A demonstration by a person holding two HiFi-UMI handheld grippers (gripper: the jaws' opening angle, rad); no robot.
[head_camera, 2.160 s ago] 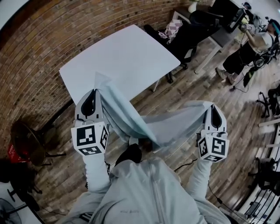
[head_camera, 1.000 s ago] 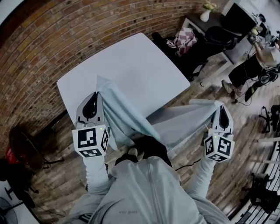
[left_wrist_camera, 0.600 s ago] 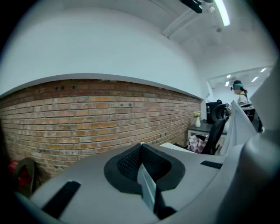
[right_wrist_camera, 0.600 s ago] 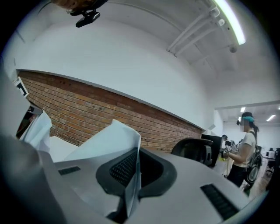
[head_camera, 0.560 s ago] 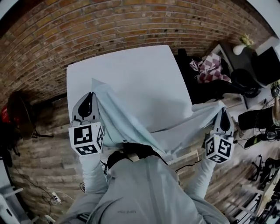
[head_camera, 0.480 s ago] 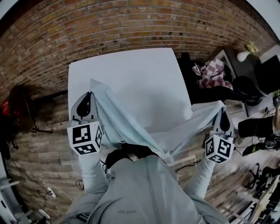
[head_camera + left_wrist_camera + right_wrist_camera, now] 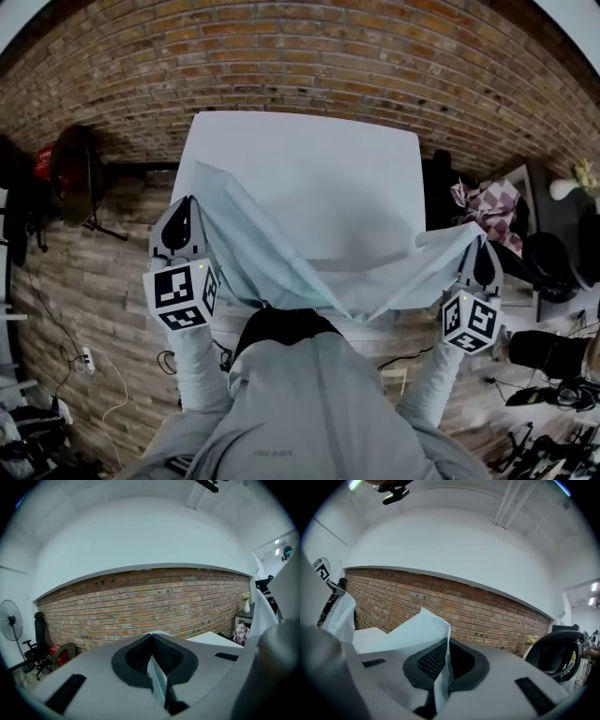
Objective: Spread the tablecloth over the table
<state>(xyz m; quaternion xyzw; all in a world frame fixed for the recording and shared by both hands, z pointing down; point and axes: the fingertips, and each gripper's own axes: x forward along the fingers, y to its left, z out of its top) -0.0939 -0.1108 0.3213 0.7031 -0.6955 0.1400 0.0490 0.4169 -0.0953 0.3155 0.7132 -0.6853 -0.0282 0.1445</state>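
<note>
Pale-blue tablecloth [image 7: 267, 258] — left gripper [image 7: 190, 201] and right gripper [image 7: 480, 244] each clamped on corner.

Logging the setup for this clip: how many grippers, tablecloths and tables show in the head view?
Grippers: 2 (left gripper, right gripper, both shut on the cloth)
Tablecloth: 1
Table: 1
Total: 4
</note>
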